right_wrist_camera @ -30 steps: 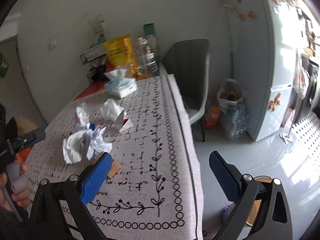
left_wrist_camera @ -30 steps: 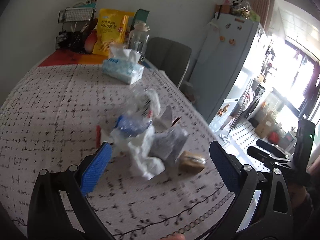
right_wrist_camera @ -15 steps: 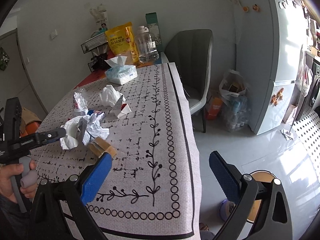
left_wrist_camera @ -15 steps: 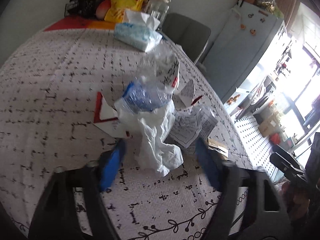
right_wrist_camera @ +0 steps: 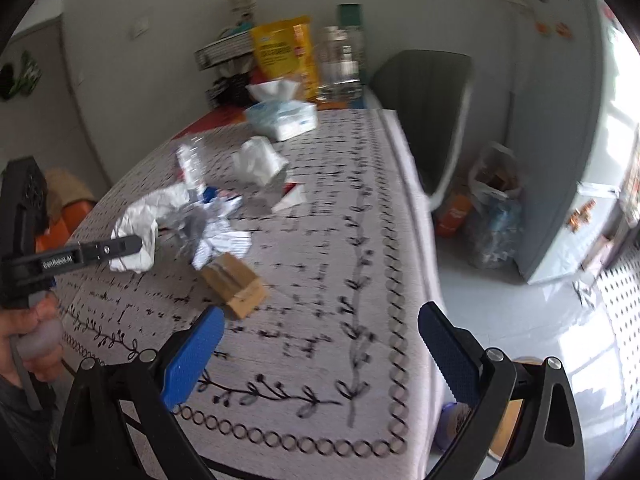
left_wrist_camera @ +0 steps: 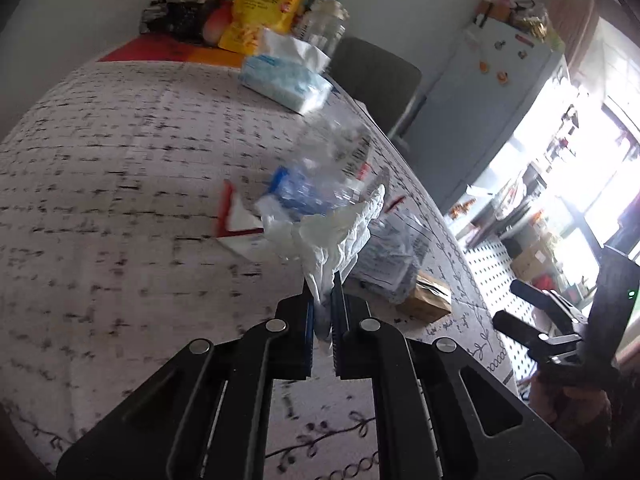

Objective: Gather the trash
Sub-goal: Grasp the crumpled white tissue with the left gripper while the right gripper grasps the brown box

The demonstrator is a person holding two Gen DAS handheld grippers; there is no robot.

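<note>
My left gripper (left_wrist_camera: 322,280) is shut on a crumpled white paper (left_wrist_camera: 336,236); the right wrist view shows it pinching that paper (right_wrist_camera: 136,232) a little above the table. Behind it lie a crushed clear plastic bottle (left_wrist_camera: 328,160), a printed crumpled paper (left_wrist_camera: 396,252), a small brown cardboard box (left_wrist_camera: 426,296) and a red-edged white card (left_wrist_camera: 240,224). My right gripper (right_wrist_camera: 320,344) is open and empty above the table's front edge, near the brown box (right_wrist_camera: 234,284). A crumpled tissue (right_wrist_camera: 260,160) lies farther back.
A tissue pack (left_wrist_camera: 286,80), a yellow snack bag (left_wrist_camera: 260,4) and a clear jar (right_wrist_camera: 340,60) stand at the far end of the patterned tablecloth (left_wrist_camera: 100,160). A grey chair (right_wrist_camera: 424,112), a trash bag (right_wrist_camera: 492,212) and a fridge (right_wrist_camera: 560,120) are to the right.
My left gripper closed from wide open onto the white paper and lifted it slightly. My right gripper shifted closer to the table's front edge, still open.
</note>
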